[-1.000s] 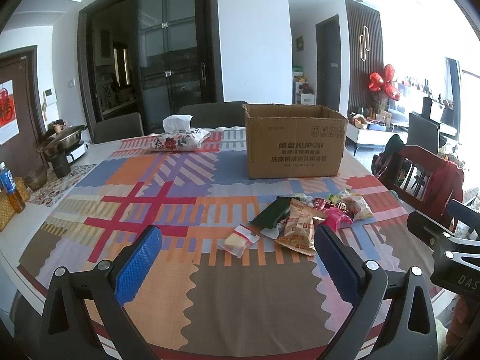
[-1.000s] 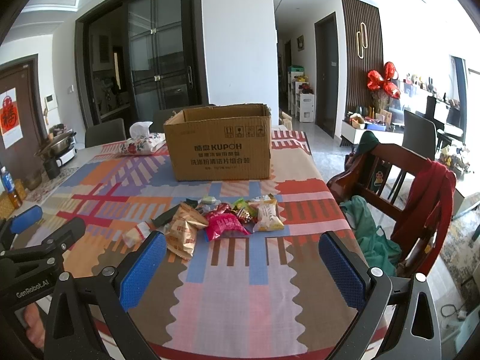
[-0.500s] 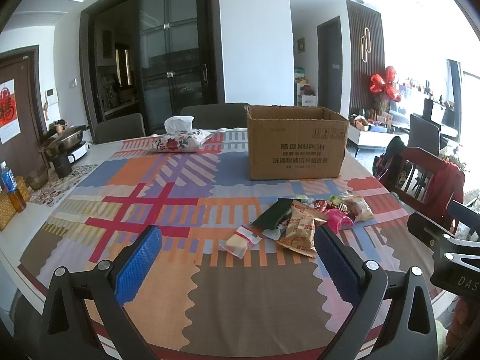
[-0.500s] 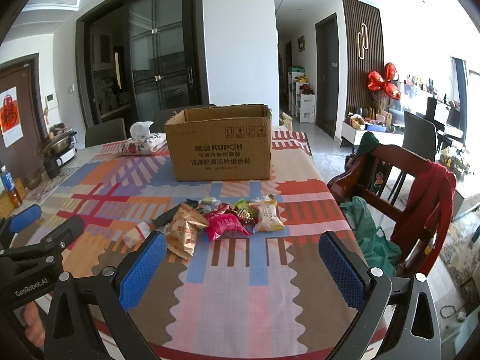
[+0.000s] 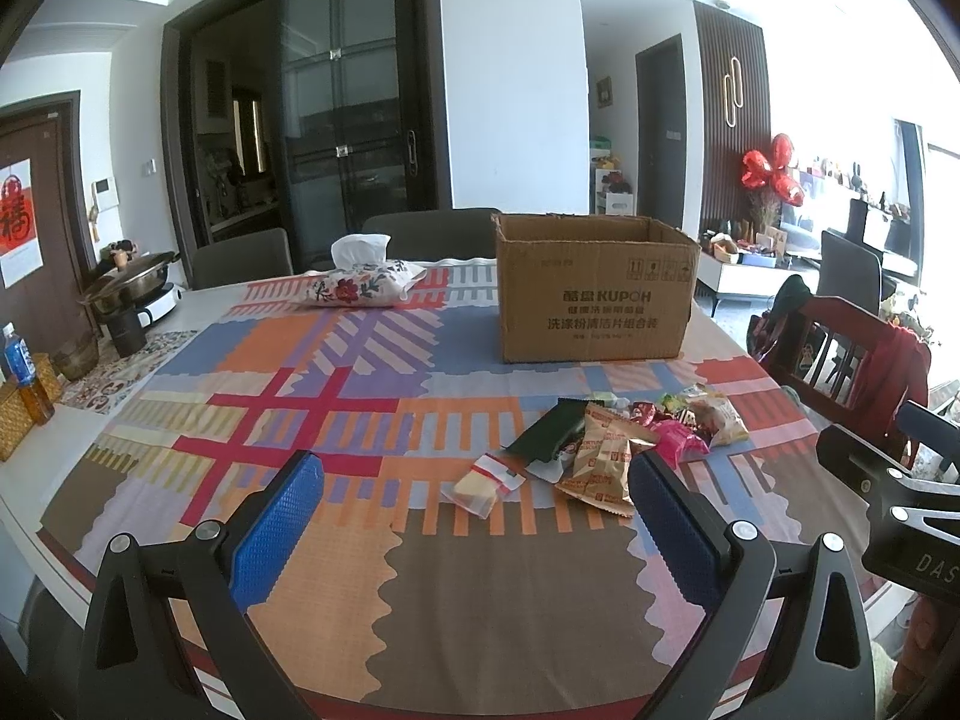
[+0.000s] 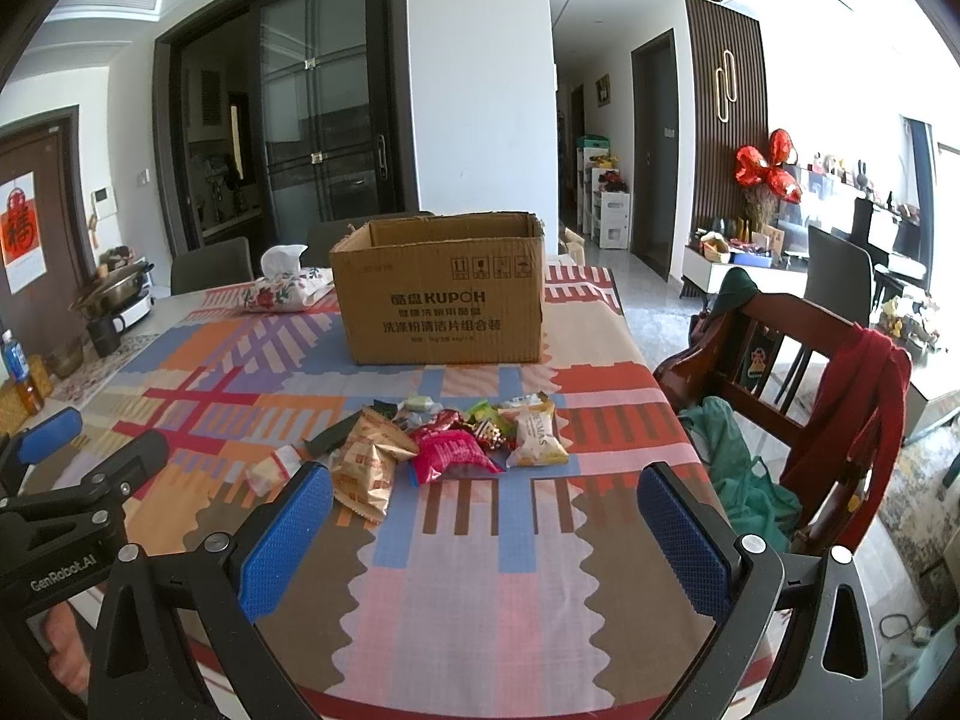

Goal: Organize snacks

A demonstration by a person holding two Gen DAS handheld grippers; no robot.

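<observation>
Left wrist view. My left hand-held gripper (image 5: 474, 531) hangs over the near edge of the tabletop (image 5: 180, 396), its blue pads spread wide with nothing between them. The tabletop carries a patchwork cloth. Items on it, as I read them:
- Cardboard box (image 5: 594, 294), top open, printed side facing me, standing toward the far edge.
- Snack pile (image 5: 624, 438), loose packets between the box and the near edge, well apart from the box.
- Small clear packet with a red-and-white label (image 5: 483, 483), at the near left fringe of the pile.
- Dark green packet (image 5: 549, 438), just beside a tan biscuit bag (image 5: 603, 462).
- Pink packet (image 5: 678, 447), partly hidden behind the right pad.
- Floral tissue pouch (image 5: 360, 288), toward the far edge, left of the box.
- Part of the other gripper shows at the right border.

Right wrist view. My right hand-held gripper (image 6: 483, 531) also stands spread wide and empty, over the near edge.
- Same box (image 6: 441, 294), interior not visible to me.
- Same pile (image 6: 456, 444): tan bag (image 6: 369, 468) at left, pink packet (image 6: 447, 453) in the middle, a pale yellow-trimmed packet (image 6: 534, 435) at right, small wrapped sweets behind them.
- Wooden chair (image 6: 780, 384) beside the right edge, with a red garment (image 6: 858, 414) draped on it.
</observation>
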